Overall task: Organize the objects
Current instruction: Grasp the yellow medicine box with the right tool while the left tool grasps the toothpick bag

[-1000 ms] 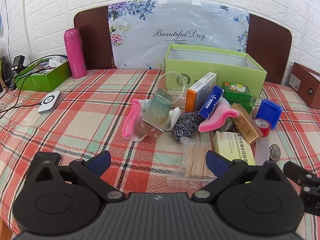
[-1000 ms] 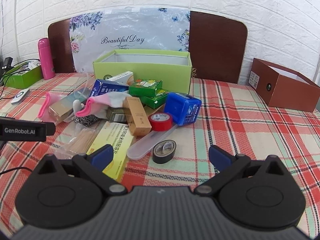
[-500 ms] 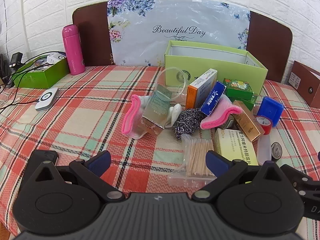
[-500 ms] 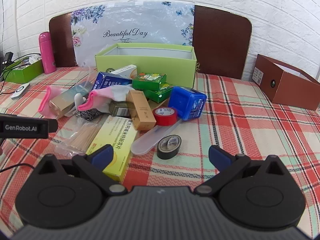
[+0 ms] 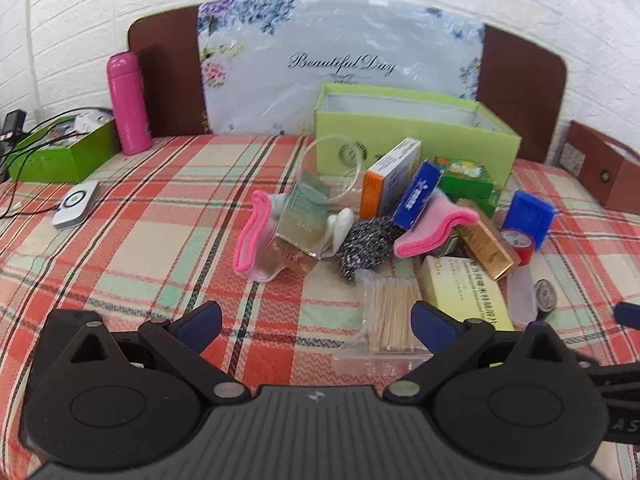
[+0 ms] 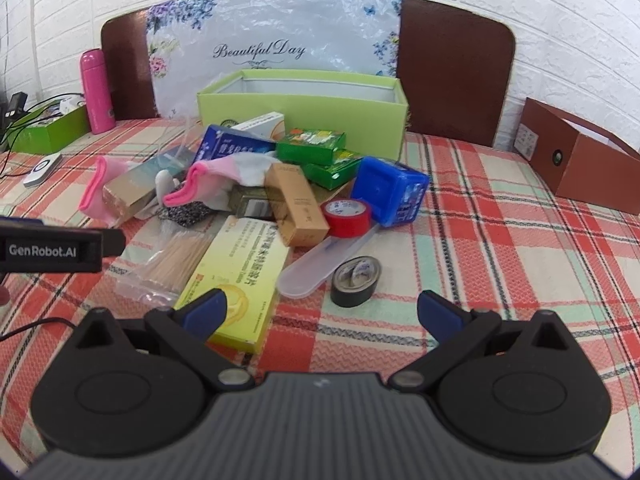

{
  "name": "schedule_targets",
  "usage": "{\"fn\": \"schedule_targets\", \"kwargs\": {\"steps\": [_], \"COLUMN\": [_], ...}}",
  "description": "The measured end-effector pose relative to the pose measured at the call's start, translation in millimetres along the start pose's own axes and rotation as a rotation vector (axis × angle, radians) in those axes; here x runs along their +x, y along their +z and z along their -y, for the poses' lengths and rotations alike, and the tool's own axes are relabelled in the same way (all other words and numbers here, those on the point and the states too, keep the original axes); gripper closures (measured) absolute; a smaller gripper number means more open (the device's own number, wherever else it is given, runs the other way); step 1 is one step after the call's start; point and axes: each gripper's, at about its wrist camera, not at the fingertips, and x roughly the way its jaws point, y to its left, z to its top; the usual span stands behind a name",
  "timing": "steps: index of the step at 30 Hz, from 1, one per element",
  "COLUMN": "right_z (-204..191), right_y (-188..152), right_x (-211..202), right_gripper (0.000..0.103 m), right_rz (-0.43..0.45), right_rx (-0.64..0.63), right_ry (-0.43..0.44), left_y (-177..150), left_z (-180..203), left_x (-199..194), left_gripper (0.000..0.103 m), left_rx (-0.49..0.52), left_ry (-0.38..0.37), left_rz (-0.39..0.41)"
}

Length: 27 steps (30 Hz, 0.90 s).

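Both grippers' fingers (image 5: 200, 320) (image 6: 440, 312) spread, empty; bare tablecloth (image 6: 520, 248) right of black tape roll (image 6: 356, 280).

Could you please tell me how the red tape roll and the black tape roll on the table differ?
The red tape roll is bright red, while the black tape roll is black with a shiny inner face. The red tape roll sits against the pile, touching the gold box and the blue box; the black tape roll lies apart, nearer the right claw. Both rest tilted on the plaid tablecloth, and neither is held.
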Motion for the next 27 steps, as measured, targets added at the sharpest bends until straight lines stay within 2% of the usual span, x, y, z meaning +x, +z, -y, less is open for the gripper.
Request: {"fn": "schedule_targets", "kwargs": {"steps": [4, 9, 10, 11, 12, 13, 22, 24, 27], "right_z": [-12, -32, -34, -35, -34, -32, -15, -16, -18], "right_y": [-3, 0, 0, -1, -3, -5, -17, -15, -9], "right_x": [10, 30, 36, 41, 44, 43, 22, 26, 38], "right_gripper": [0.0, 0.0, 0.005, 0.023, 0.031, 0.033, 0.036, 0.032, 0.031], "right_rz": [-0.031, -0.039, -0.044, -0.056, -0.07, -0.066, -0.089, -0.078, -0.072], "right_rx": [-0.006, -0.024, -0.024, -0.025, -0.021, -0.02, -0.109, -0.098, -0.091], "right_ry": [0.103, 0.154, 0.15, 0.142, 0.158, 0.168, 0.188, 0.18, 0.19], "left_y": [-1, 2, 3, 4, 4, 5, -10, -13, -10], "left_z": [-11, -12, -10, -8, -7, -5, 20, 26, 20], "left_x": [-8, 3, 7, 12, 17, 22, 72, 70, 66], "left_gripper": [0.006, 0.015, 0.018, 0.026, 0.033, 0.033, 0.033, 0.055, 0.06], "left_rx": [0.002, 0.014, 0.022, 0.031, 0.036, 0.04, 0.092, 0.162, 0.165], "left_ry": [-0.118, -0.192, -0.205, -0.218, -0.23, -0.237, -0.241, -0.202, -0.224], "left_rz": [0.06, 0.045, 0.04, 0.026, 0.008, -0.005, -0.141, -0.107, -0.131]}}
